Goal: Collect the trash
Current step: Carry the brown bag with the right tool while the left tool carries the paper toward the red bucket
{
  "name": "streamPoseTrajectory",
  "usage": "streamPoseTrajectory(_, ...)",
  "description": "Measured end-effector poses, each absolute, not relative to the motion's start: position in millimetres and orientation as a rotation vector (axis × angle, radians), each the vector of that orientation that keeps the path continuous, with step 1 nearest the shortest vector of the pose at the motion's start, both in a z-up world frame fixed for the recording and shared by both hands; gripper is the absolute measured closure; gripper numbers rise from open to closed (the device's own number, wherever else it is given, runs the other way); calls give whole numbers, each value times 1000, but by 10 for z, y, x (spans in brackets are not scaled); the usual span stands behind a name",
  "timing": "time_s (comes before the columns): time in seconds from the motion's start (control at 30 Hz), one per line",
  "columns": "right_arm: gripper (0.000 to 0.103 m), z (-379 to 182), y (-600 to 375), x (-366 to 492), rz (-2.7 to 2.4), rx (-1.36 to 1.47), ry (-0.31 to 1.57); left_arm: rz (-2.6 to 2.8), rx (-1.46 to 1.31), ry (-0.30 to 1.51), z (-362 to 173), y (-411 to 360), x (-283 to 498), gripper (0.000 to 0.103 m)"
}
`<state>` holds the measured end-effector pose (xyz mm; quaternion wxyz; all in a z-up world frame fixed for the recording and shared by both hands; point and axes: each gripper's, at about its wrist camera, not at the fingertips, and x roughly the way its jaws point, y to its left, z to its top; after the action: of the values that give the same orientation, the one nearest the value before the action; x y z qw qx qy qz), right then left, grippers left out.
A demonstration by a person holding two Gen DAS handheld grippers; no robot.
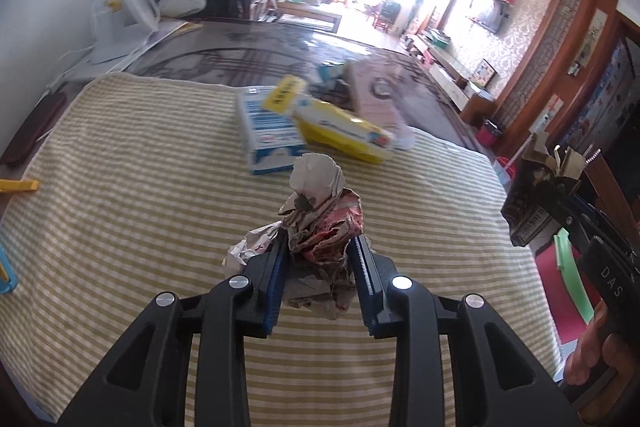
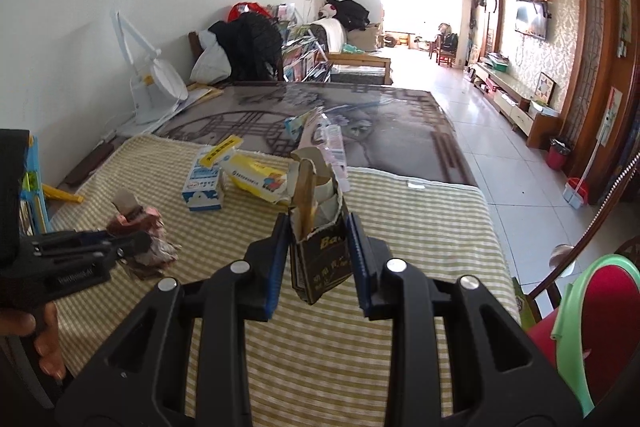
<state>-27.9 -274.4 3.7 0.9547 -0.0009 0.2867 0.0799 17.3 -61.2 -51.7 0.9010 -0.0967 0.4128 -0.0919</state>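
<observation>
Now both pieces of trash are being carried. The left hand-held gripper (image 1: 320, 259) is squeezing a paper wad (image 1: 320, 223) at lower middle; the right hand-held gripper (image 2: 318, 251) is pinching a torn dark box (image 2: 320, 247). Next they need a bin, and none is showing clearly. More boxes (image 1: 272, 131) are waiting on the tabletop (image 1: 120, 187), upper middle, out of the way.
</observation>
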Motion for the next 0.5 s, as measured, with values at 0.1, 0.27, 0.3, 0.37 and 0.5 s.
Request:
streamPoseTrajectory(0.1,74,74,-2862,-330,142,1,567,-212,-188,846,-458,-794,133,74)
streamPoseTrajectory(0.27,74,132,-3112,-405,97,26,542,-239,-189,837,-375,-1077,111,74)
streamPoseTrajectory(0.3,74,141,-3164,-418,90,39,540,-243,-184,837,-370,-1124,111,74)
streamPoseTrajectory(0.37,74,155,-3298,-450,77,73,538,-249,-179,837,-350,-1235,94,74)
streamPoseTrajectory(0.5,74,187,-3481,-514,52,105,522,-266,-178,842,-341,-1432,37,74)
